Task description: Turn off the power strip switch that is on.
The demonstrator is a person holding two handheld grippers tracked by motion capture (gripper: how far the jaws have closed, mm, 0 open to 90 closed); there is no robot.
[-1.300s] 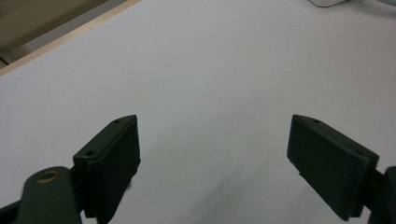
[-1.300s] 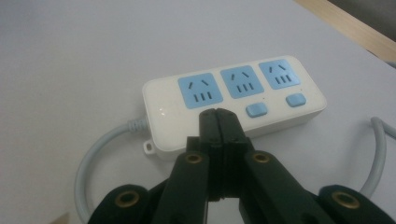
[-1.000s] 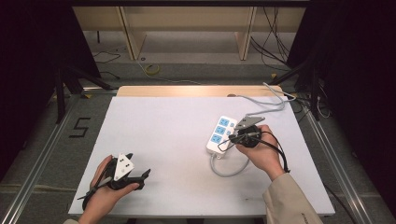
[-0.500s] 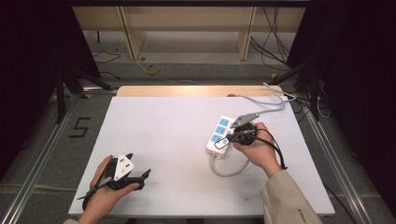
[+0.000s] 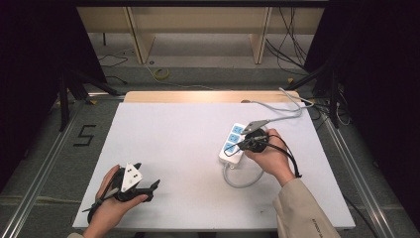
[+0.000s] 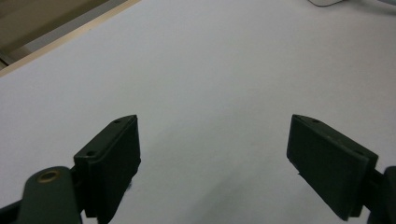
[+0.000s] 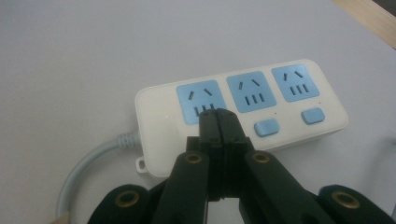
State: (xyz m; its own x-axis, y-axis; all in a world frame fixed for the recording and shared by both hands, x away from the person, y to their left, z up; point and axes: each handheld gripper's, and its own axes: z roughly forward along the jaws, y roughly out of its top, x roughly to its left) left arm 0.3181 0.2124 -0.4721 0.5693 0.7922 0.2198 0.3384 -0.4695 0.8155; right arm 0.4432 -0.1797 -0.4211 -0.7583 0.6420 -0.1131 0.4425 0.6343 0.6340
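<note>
power strip (image 5: 234,144) lying flat on white tabletop (image 5: 173,134), toward its right half, long axis running diagonally away from the person; white body, three blue sockets, blue buttons alongside two of them in the right gripper view (image 7: 243,114). grey cord (image 5: 242,179) leaving the strip's near end, looping on the tabletop just below it; second grey cable (image 5: 282,106) trailing from beyond the strip's far end toward the tabletop's far right corner. right tongs (image 7: 218,116) pressed together, jaws closed flat against each other with nothing between them, tips over the strip's near-end socket; touching or just above it, cannot tell. same right tongs (image 5: 247,144) in the high view held in right hand (image 5: 270,158) just right of the strip, grey plate on top, black cable looping around the wrist. left tongs (image 5: 153,184) well left of the strip and nearer the person, held in left hand (image 5: 111,196) low over bare tabletop. left gripper view (image 6: 215,140): jaws spread wide, holding nothing, white surface between them, edge of the strip (image 6: 327,2) just visible at the top right.
</note>
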